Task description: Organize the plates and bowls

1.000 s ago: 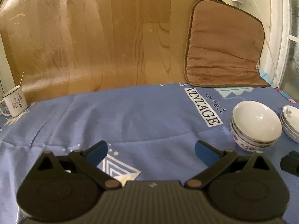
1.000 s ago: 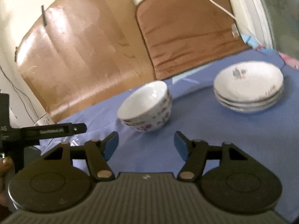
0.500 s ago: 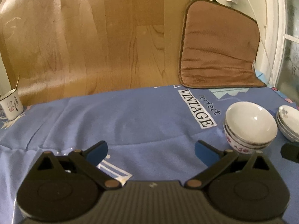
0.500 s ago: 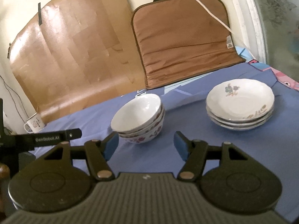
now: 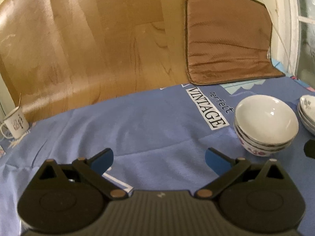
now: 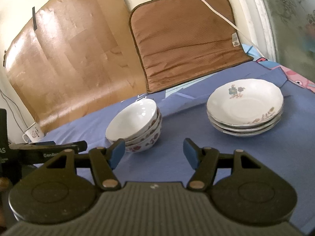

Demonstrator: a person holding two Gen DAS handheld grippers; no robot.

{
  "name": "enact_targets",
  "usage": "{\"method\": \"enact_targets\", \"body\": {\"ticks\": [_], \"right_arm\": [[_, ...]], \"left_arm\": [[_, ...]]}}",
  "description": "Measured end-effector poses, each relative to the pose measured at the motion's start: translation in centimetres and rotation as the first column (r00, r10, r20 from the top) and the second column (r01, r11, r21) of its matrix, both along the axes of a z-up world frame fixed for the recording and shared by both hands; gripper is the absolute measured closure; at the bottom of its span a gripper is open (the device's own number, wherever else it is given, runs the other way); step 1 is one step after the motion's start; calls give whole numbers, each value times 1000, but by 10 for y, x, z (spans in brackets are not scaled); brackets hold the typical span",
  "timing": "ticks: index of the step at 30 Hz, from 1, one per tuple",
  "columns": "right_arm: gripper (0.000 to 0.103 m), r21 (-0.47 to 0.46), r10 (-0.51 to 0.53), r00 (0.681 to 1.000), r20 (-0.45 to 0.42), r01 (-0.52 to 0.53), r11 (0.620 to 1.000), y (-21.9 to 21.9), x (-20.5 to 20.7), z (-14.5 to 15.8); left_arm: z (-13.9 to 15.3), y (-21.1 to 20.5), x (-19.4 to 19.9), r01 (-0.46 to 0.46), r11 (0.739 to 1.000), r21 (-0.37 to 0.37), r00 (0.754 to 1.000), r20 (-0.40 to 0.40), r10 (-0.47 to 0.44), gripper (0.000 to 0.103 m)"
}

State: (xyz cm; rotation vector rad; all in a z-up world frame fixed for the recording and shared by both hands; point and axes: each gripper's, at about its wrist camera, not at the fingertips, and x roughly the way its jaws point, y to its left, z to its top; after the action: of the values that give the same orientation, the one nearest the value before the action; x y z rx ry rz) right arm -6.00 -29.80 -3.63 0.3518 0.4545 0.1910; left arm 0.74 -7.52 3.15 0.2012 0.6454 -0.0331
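Note:
A stack of white flowered bowls (image 6: pixel 135 125) stands on the blue cloth (image 6: pixel 177 157), and shows at the right in the left wrist view (image 5: pixel 265 123). A stack of white flowered plates (image 6: pixel 245 108) stands to its right; only its edge shows in the left wrist view (image 5: pixel 307 112). My right gripper (image 6: pixel 153 153) is open and empty, just in front of the bowls and apart from them. My left gripper (image 5: pixel 158 159) is open and empty over bare cloth, left of the bowls.
A white mug (image 5: pixel 14 122) stands at the far left edge of the cloth, also in the right wrist view (image 6: pixel 33 132). A wood-pattern board (image 5: pixel 88 45) and a brown mat (image 6: pixel 187 39) lean against the back wall. A white cable (image 6: pixel 212 9) hangs over the mat.
My right gripper has steadied and levelled, with bowls and plates now further from the view's top. The left view has shifted slightly; the bowls appear a little more to the left. Both stay open.

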Motion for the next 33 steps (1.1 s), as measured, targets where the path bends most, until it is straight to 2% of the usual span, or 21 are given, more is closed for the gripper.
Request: {"method": "enact_targets", "body": {"ticks": [19,33], "right_arm": [[36,42,4,1000,7,-5,999,-15,3,6],[36,53,32,999,31,-33,998,-20,14,21]], "left_arm": [[0,-25,8,43,998,34,999,-5,-43,0],[7,-35,10,80,997,13,997,-4,-80,0]]}}
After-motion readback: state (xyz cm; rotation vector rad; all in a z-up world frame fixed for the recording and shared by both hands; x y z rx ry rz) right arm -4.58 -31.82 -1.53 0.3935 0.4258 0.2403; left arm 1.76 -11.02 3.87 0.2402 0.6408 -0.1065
